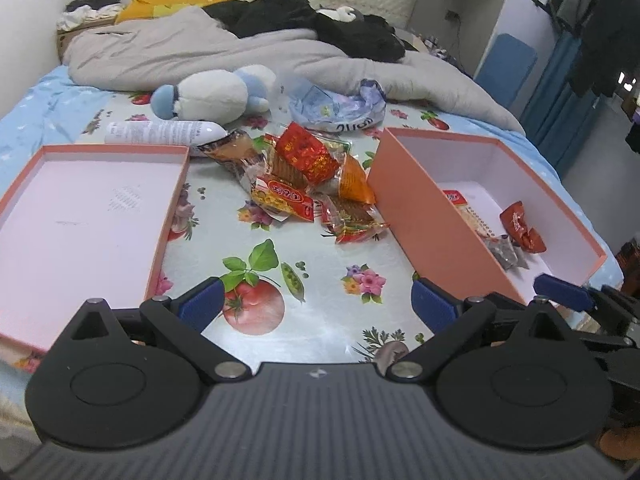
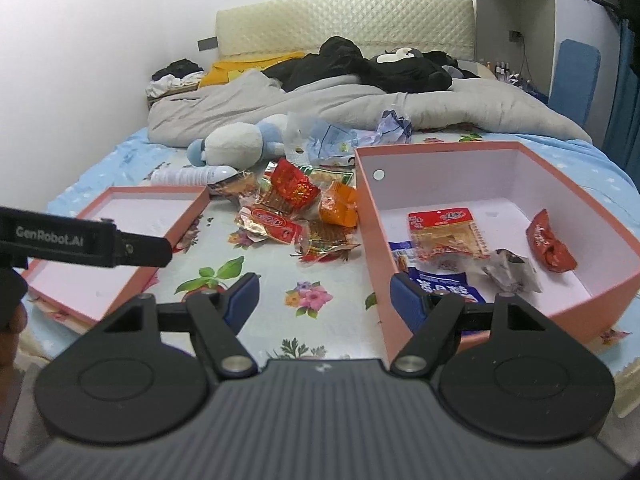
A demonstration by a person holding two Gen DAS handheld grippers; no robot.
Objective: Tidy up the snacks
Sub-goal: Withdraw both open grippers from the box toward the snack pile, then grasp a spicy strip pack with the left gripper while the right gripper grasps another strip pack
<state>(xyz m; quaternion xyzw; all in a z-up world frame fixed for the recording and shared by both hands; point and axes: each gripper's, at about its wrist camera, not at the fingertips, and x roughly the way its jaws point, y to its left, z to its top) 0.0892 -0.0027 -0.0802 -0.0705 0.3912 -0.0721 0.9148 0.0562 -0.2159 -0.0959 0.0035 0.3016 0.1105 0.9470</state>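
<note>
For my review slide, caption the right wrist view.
Open right gripper hovers before snack pile, between shallow lid and deep pink box holding several packets.

We counted two pink cardboard boxes (image 2: pixel 496 168), one shallow pink lid-like tray (image 2: pixel 120 200) included, one white-and-blue plush toy (image 1: pixel 208 92), and five snack packets inside the deeper box (image 2: pixel 444 236).

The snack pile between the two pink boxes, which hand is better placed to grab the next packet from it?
Probably the left gripper: its open jaws point straight at the snack pile. The right gripper, also open and empty, straddles the deep box's near wall.
</note>
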